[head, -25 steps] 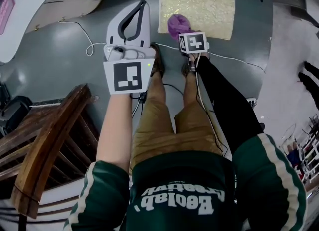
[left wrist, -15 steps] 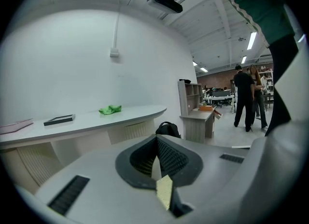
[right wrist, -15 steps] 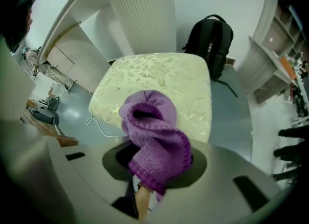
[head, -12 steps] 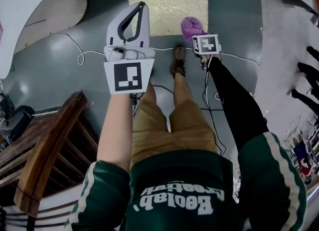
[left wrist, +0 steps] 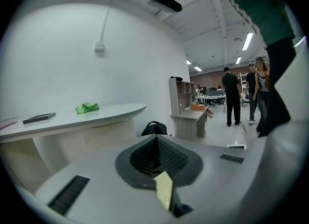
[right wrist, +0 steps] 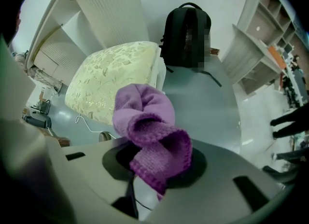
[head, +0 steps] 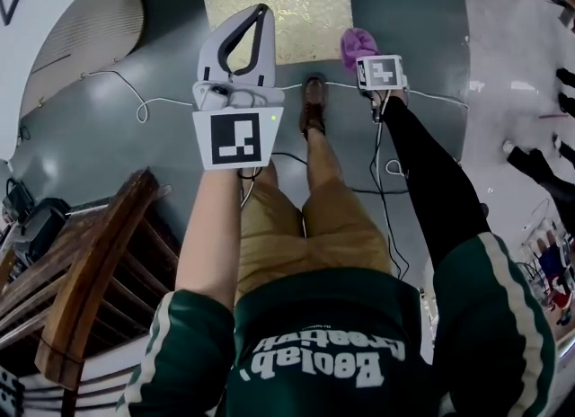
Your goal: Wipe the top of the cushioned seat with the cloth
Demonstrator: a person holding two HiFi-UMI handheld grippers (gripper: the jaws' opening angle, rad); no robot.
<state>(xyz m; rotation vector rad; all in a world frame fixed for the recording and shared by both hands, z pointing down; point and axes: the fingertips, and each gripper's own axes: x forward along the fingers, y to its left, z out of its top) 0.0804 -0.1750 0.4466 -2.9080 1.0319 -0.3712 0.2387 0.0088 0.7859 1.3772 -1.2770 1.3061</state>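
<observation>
right tongs (head: pixel 367 54) clench the purple cloth (right wrist: pixel 149 126) near the cushioned seat (head: pixel 278 11) on the floor (head: pixel 422 38); left tongs (head: pixel 258 13) are clamped together, empty.

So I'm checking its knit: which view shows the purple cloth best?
The right gripper view: the purple cloth fills its centre, knit visible, pinched in the right gripper. The head view shows only a small purple lump by the marker cube; the left gripper view, none.
</observation>
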